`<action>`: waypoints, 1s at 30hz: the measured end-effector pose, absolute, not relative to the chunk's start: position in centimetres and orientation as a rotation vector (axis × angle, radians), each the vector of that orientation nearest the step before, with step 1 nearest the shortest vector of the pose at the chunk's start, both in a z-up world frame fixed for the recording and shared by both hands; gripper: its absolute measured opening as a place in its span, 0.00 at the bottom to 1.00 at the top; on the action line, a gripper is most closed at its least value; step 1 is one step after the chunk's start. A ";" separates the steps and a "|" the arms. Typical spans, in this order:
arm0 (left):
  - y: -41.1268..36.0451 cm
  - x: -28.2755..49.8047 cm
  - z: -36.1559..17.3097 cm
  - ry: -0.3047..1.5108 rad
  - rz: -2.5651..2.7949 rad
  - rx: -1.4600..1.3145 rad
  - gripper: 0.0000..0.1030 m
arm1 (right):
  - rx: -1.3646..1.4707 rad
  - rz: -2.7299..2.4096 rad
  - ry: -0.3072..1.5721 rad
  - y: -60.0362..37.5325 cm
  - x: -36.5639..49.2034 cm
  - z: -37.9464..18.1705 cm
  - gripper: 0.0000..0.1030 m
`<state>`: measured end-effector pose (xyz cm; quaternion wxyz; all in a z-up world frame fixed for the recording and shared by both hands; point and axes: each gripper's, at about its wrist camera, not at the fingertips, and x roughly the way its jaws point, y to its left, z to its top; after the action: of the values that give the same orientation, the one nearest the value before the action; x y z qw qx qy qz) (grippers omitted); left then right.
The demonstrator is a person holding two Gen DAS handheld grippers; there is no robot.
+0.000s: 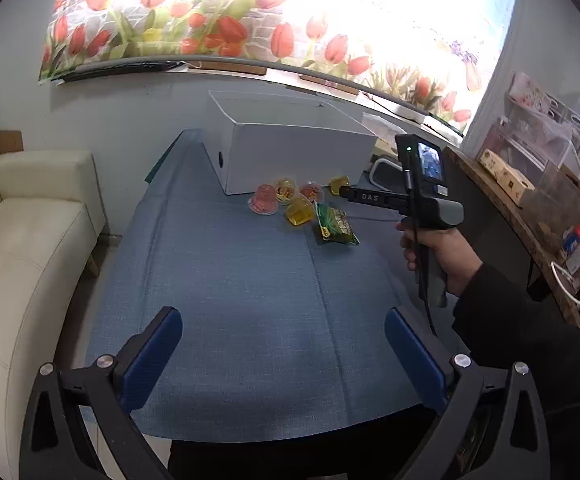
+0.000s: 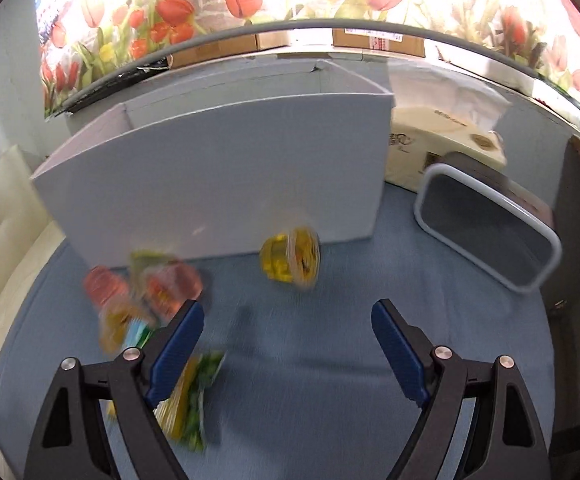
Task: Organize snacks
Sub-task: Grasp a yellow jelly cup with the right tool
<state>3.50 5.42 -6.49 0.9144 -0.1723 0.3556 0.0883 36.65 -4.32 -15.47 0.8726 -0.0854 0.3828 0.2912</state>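
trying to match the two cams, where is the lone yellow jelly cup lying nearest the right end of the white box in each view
Left wrist: the yellow jelly cup sits right of centre, just past the right gripper's tip, near the white box's right end.
Right wrist: the cup lies at centre, on its side, ahead of the open right gripper.
Shared landmark: the white cardboard box.

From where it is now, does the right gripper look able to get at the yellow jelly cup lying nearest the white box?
Probably yes. The right gripper is open and empty, the yellow jelly cup lies just ahead on bare blue tablecloth, and the white box stands behind it, not between.
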 end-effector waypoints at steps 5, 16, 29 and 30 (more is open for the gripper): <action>5.7 3.5 -6.5 0.736 0.194 -0.337 1.00 | -0.193 0.564 0.855 -2.4 39.9 -16.5 0.69; 6.9 3.3 -7.5 0.759 0.210 -0.361 1.00 | -0.255 0.571 0.867 0.0 41.0 -17.6 0.42; 7.7 7.6 -8.0 0.753 0.181 -0.337 1.00 | -0.154 0.687 0.815 -6.1 35.2 -14.6 0.32; 7.7 8.5 -8.2 0.758 0.177 -0.328 1.00 | -0.138 0.698 0.818 -6.9 34.7 -14.4 0.32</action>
<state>8.54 7.73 -8.15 0.9120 -0.1592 0.3680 0.0859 34.68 -6.91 -14.43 0.8566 -0.0658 0.3893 0.3321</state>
